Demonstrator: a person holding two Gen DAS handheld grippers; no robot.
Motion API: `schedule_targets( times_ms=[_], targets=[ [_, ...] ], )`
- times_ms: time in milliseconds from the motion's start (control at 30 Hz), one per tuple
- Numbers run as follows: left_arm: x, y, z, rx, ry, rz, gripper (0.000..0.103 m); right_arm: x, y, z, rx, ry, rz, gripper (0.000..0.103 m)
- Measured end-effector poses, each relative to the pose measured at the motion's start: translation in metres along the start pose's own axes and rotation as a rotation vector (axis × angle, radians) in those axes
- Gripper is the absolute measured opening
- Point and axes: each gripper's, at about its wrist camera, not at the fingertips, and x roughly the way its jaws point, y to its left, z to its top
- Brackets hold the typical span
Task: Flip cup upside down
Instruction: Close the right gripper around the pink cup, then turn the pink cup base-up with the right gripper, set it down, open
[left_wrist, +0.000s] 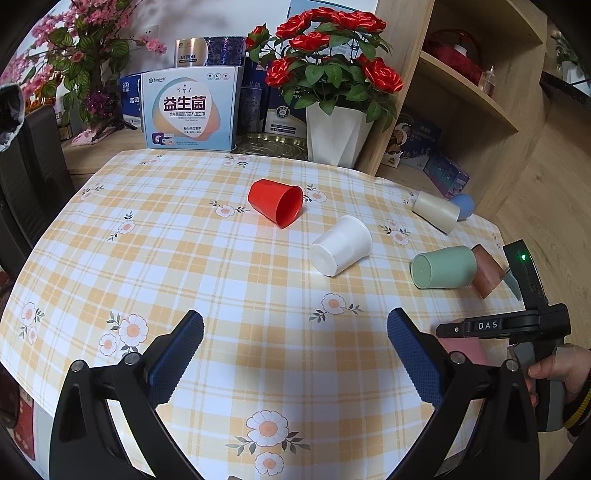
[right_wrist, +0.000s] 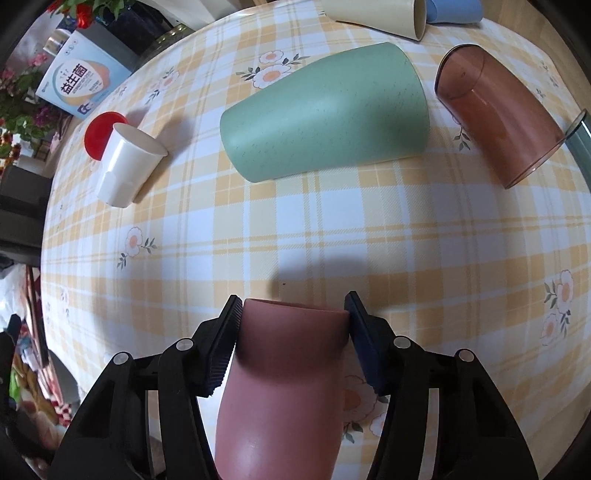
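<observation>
— Across the checked tabletop (left_wrist: 184, 258), what lies there?

— Cups on their sides, well apart from me: green cup (right_wrist: 325, 110), brown translucent cup (right_wrist: 498, 114), white cup (left_wrist: 341, 245), red cup (left_wrist: 275, 201).

— Your right fingers (right_wrist: 291, 325)?

— Clamped on the pink cup (right_wrist: 284, 387), both pads against its wall near the far end, above the cloth at the near edge.

— Left fingers (left_wrist: 295, 332)?

— Spread wide, holding nothing, over bare cloth.
</observation>
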Motion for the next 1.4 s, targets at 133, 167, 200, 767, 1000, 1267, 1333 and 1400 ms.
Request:
schedule_targets(
  times_ms=[133, 167, 200, 767, 1000, 1267, 1333, 1400],
  targets=[
    [-0.003, -0.003, -0.001, 0.004, -0.004, 0.002, 0.097, -0.005, -0.002, -0.003, 0.001, -0.017, 0.010, 0.055],
    [-0.003, -0.004, -0.001, 0.007, -0.005, 0.003, 0.097, -0.007, -0.002, -0.005, 0.000, -0.026, 0.014, 0.055],
    [-0.004, -0.005, -0.001, 0.010, -0.005, 0.005, 0.097, -0.010, -0.002, -0.007, -0.003, -0.038, 0.018, 0.055],
    [-0.009, -0.019, -0.013, 0.040, 0.039, 0.062, 0.097, -0.064, -0.003, -0.065, -0.092, -0.296, 0.056, 0.054],
    [-0.011, -0.028, -0.017, 0.048, 0.051, 0.057, 0.097, -0.082, -0.007, -0.084, -0.128, -0.340, 0.080, 0.054],
    [-0.015, -0.035, -0.018, 0.065, 0.045, 0.052, 0.097, -0.097, -0.014, -0.087, -0.123, -0.398, 0.046, 0.054],
    [-0.016, -0.036, -0.017, 0.065, 0.043, 0.051, 0.097, -0.099, -0.018, -0.084, -0.118, -0.406, 0.029, 0.053],
    [-0.016, -0.036, -0.017, 0.065, 0.042, 0.051, 0.097, -0.100, -0.024, -0.078, -0.106, -0.418, -0.007, 0.053]
  ],
)
